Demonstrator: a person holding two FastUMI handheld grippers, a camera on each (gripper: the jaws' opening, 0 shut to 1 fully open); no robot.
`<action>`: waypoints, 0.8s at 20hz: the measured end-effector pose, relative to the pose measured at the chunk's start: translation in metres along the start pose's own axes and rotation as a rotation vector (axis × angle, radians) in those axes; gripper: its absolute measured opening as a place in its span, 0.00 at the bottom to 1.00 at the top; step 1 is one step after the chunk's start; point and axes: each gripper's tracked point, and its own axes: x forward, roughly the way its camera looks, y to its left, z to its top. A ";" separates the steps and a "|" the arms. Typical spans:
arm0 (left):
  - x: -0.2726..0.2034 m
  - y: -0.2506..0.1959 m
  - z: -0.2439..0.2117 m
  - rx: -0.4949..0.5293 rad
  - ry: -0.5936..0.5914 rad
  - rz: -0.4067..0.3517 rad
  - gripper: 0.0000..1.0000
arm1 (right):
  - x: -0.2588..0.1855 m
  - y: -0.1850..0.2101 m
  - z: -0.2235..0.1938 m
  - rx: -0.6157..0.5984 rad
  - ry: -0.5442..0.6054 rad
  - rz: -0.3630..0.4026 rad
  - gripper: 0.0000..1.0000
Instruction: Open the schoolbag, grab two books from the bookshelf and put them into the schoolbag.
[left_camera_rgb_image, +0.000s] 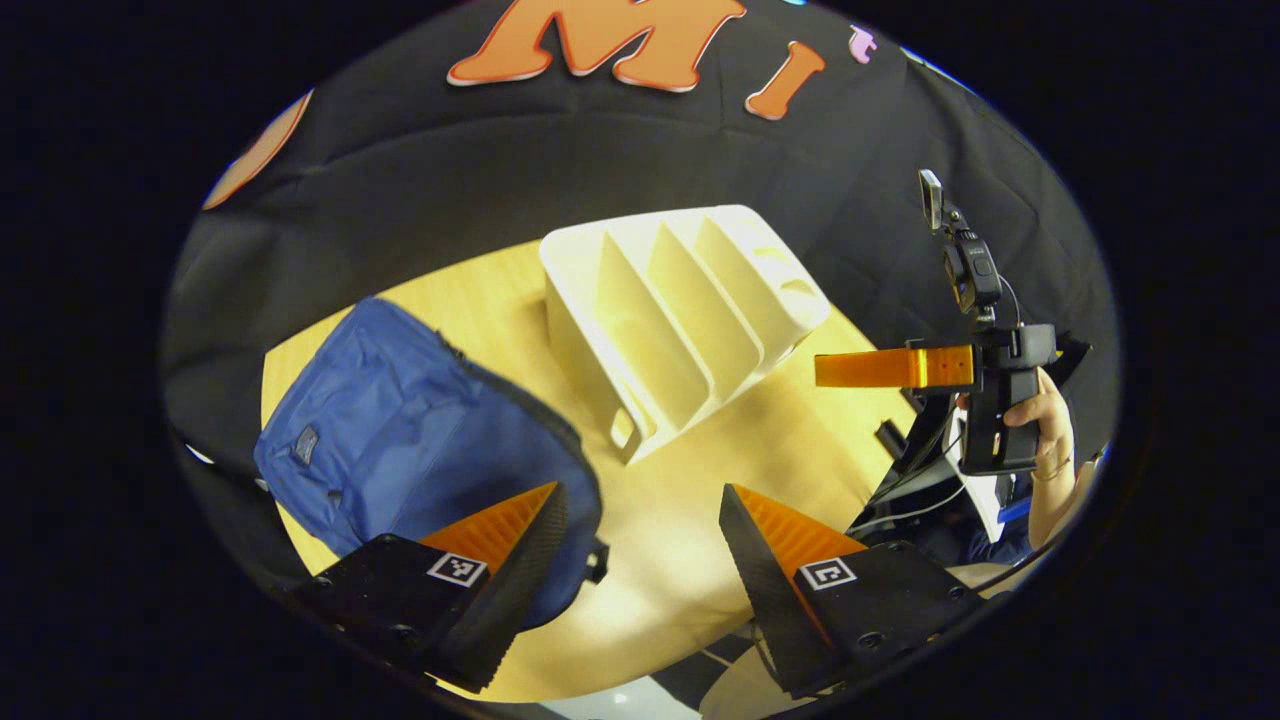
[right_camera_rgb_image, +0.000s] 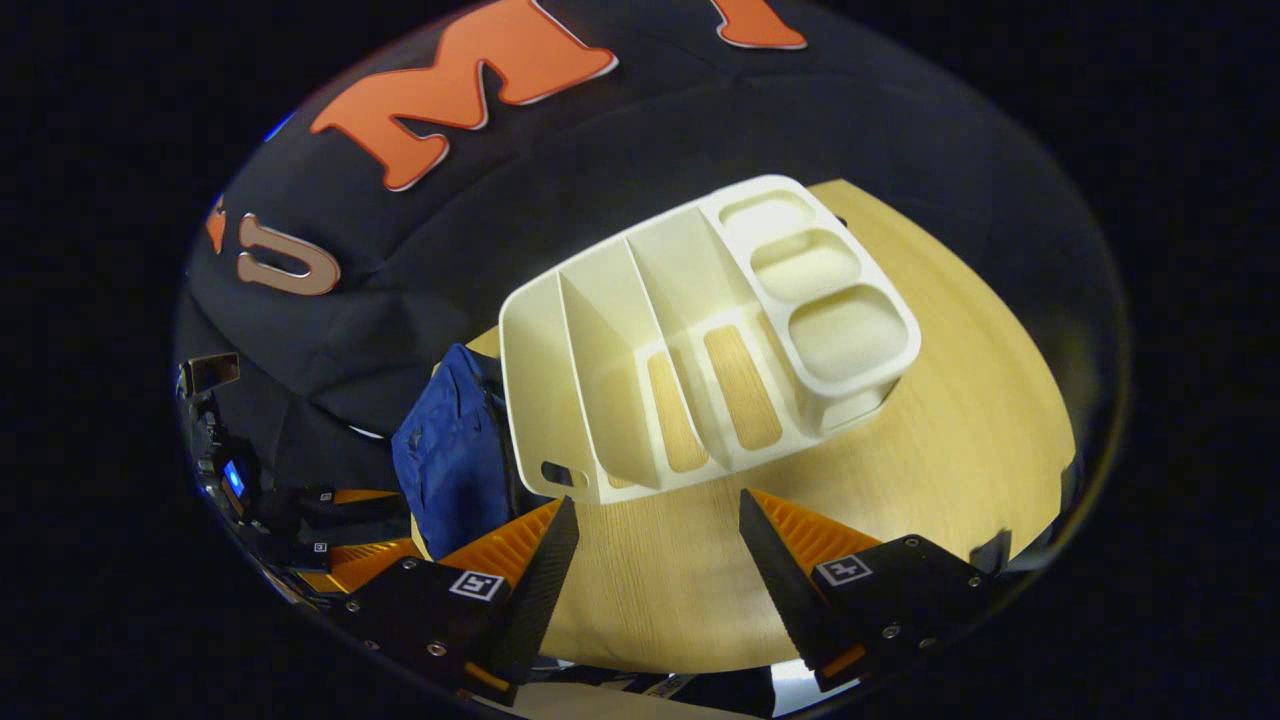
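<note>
Beside the bookshelf (right_camera_rgb_image: 700, 340) lies the schoolbag (left_camera_rgb_image: 410, 440); both tools (left_camera_rgb_image: 640, 530) (right_camera_rgb_image: 655, 545) gape, gripping nothing.

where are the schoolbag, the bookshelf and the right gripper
schoolbag (left_camera_rgb_image: 400, 440), left gripper view, blue front panel
bookshelf (right_camera_rgb_image: 600, 340), right gripper view, a white divider wall
right gripper (left_camera_rgb_image: 865, 368), left gripper view, its orange finger

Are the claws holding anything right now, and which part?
No. The left claw and the right claw are both open with nothing between their fingers. The blue schoolbag lies on the table, untouched.
</note>
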 end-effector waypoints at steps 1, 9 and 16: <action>-0.001 -0.013 0.018 0.003 -0.050 0.001 0.98 | -0.013 0.006 0.015 -0.032 -0.046 0.009 0.97; -0.104 -0.041 0.143 0.162 -0.581 0.148 0.96 | -0.109 0.034 0.095 -0.215 -0.373 0.003 0.97; -0.165 -0.045 0.184 0.195 -0.915 0.223 0.94 | -0.190 0.053 0.168 -0.292 -0.744 -0.036 0.96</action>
